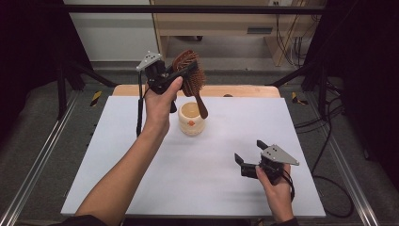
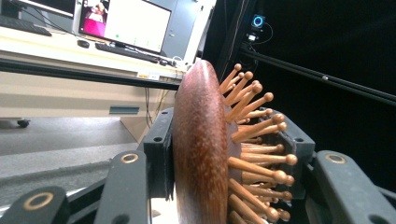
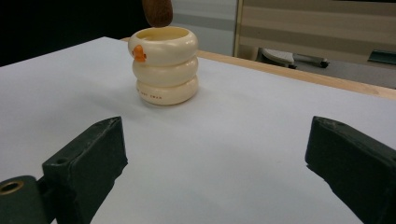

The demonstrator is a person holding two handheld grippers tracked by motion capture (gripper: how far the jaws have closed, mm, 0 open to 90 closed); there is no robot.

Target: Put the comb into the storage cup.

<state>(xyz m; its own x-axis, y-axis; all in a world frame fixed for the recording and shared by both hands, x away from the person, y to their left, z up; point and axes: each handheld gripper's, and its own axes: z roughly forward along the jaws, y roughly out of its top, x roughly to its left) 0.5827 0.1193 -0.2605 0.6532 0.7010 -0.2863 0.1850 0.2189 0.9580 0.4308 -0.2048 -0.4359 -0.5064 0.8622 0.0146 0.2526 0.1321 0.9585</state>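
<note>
Left tool (image 1: 181, 76) clamps wooden hairbrush (image 1: 190, 75), handle tip over cream cup (image 1: 192, 118) just below; right tool (image 1: 249, 157) released, resting on tabletop (image 1: 207, 174).

One wooden hairbrush (image 1: 190, 74) with ball-tipped pins. One cream ribbed cup (image 1: 190, 118) with an orange mark, on the far middle of the one desk (image 1: 141, 155). Two hand-held grippers: the left gripper (image 1: 175, 71), the right gripper (image 1: 251, 151).

Hairbrush (image 1: 190, 75) handle hangs above the cup (image 1: 191, 119).
</note>
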